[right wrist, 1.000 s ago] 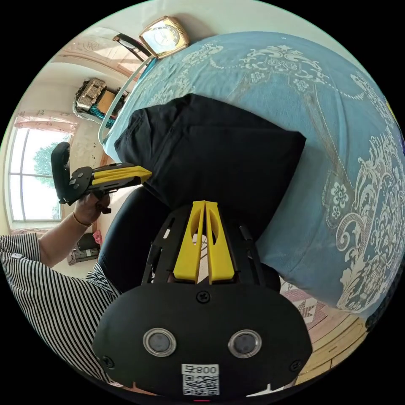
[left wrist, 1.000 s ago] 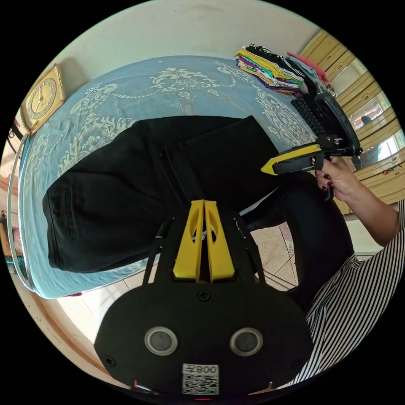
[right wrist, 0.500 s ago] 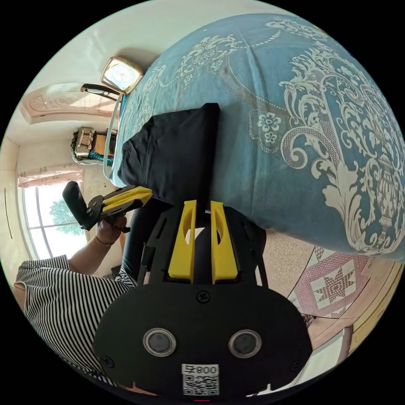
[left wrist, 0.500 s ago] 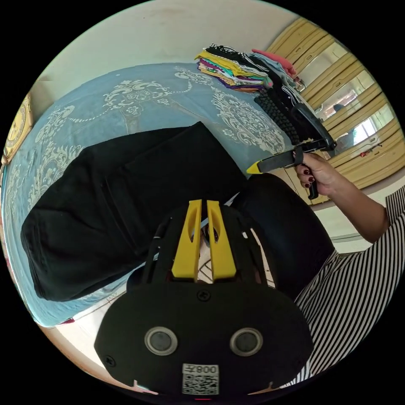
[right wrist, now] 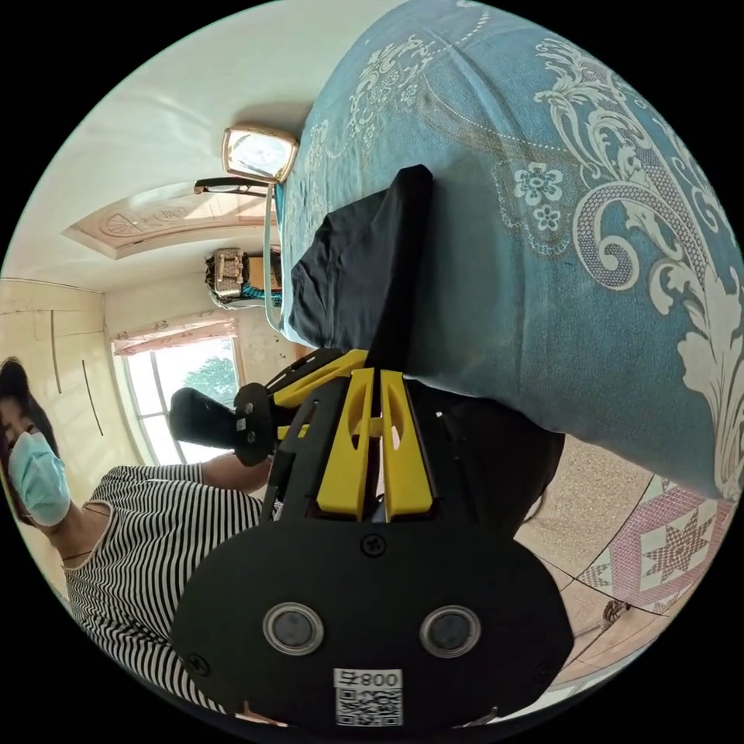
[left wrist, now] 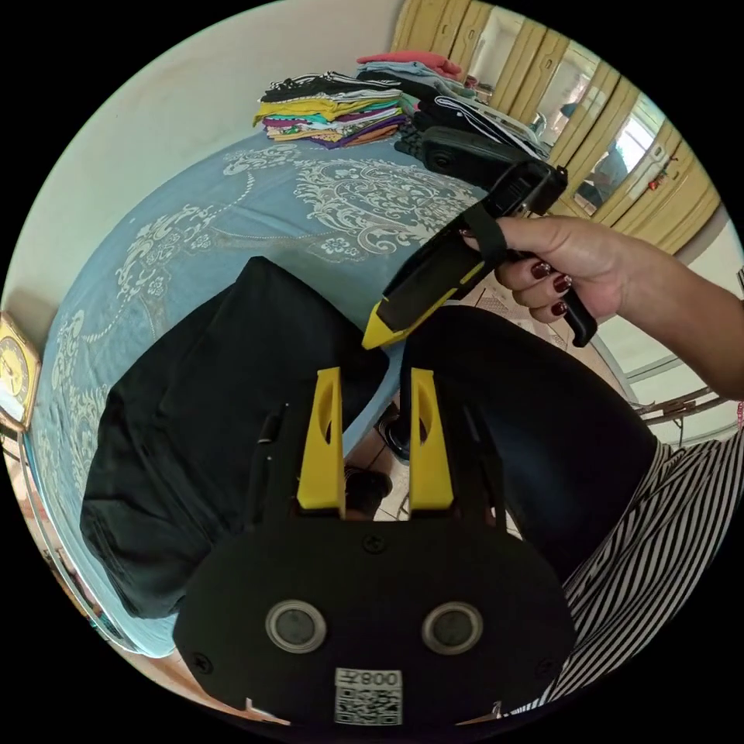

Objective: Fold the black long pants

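The black pants [left wrist: 209,434] lie folded in a thick bundle on the blue patterned bedspread [left wrist: 256,209], close to the bed's edge. My left gripper [left wrist: 375,377] hangs open over that edge beside the bundle's near corner, with nothing between its jaws. My right gripper [left wrist: 373,335], held by a hand [left wrist: 573,260], has its tip at that same corner. In the right gripper view the pants [right wrist: 353,263] run edge-on down into the right gripper [right wrist: 377,373], whose jaws are shut on the fabric edge. The left gripper [right wrist: 333,370] sits just beside it.
A pile of folded clothes [left wrist: 333,116] sits at the bed's far end, near mirrored wardrobe doors [left wrist: 620,147]. A clock [right wrist: 260,153] leans on the wall at the other end. A person's black-clad leg [left wrist: 527,434] and striped shirt [right wrist: 147,558] are close by. Tiled floor [right wrist: 659,550] lies below.
The left jaws have gone from shut to wide open. The right jaws opened half a second ago and are shut now at the pants' corner. The two grippers have come close together.
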`<move>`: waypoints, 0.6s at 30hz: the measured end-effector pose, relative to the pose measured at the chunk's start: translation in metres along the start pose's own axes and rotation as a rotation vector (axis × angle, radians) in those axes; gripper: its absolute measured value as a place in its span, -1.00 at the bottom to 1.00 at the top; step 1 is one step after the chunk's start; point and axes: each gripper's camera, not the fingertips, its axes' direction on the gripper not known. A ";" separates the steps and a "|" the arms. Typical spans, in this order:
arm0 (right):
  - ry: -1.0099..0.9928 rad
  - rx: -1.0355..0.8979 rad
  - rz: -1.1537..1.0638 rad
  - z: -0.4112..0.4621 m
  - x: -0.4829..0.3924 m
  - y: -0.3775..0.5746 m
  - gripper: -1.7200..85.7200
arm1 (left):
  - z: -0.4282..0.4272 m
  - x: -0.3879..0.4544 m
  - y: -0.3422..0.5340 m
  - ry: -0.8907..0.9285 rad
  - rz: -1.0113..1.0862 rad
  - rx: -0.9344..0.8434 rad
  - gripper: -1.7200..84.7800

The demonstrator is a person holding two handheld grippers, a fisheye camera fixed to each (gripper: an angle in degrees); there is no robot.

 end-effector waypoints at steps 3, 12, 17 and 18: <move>-0.060 -0.007 -0.018 -0.006 -0.002 0.000 -0.93 | 0.000 0.019 -0.004 -0.144 -0.012 -0.019 -0.81; 0.017 0.160 -0.016 -0.061 0.009 -0.017 -0.77 | -0.020 0.030 0.007 -0.061 -0.101 0.044 -0.87; 0.020 0.191 0.030 -0.064 0.018 -0.067 -0.71 | -0.025 0.041 0.011 -0.072 -0.088 0.043 -0.87; 0.021 0.187 0.028 -0.062 0.017 -0.072 -0.71 | -0.027 0.043 0.012 -0.074 -0.084 0.043 -0.87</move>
